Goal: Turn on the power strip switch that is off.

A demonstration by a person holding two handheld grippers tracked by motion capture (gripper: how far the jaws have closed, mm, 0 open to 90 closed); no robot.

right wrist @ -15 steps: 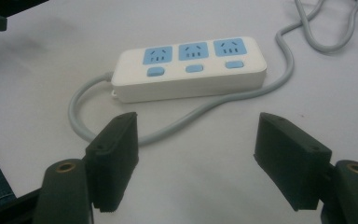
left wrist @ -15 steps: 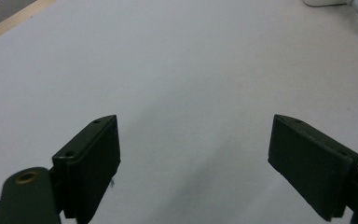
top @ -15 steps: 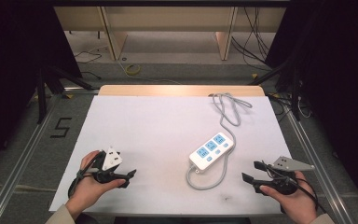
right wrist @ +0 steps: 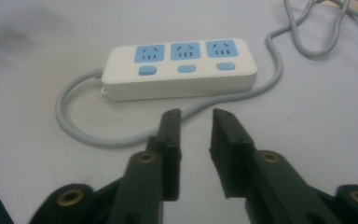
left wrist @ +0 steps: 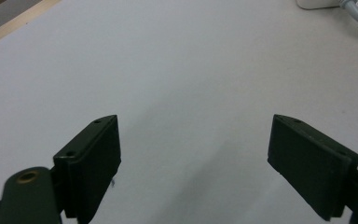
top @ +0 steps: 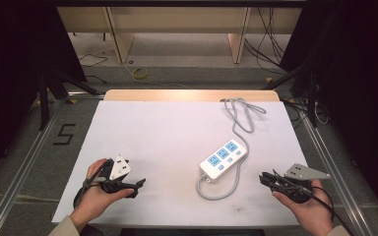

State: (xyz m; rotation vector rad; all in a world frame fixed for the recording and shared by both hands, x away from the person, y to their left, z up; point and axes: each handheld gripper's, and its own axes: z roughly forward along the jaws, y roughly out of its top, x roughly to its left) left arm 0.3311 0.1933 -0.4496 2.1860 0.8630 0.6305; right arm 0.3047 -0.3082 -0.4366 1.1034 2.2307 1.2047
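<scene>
The bench (top: 167, 128) is covered with a white sheet, and a strip of bare wood shows along its far edge. On the floor to the left of it there is a dark mark shaped like the figure 5 (top: 64, 133).

A white power strip (top: 223, 159) lies flat on the bench, right of the centre, turned at a slant. It has three blue sockets, and each socket has a small blue button beside it. Its grey cable (top: 239, 114) leaves the near end, makes a loop on the sheet just in front of the strip, runs along the right side and ends in some loose curves near the far edge.

The left hand (top: 94, 194) holds the left gripper (top: 137, 186) at the near left corner, well apart from the power strip. In the left gripper view its jaws stand wide apart over bare white sheet, with nothing between them.

The right hand (top: 307, 206) holds the right gripper (top: 265, 179) near the right edge, pointing towards the strip. In the right gripper view the jaws are close together with a narrow gap, and they hold nothing. The cable loop lies just beyond their tips.
</scene>
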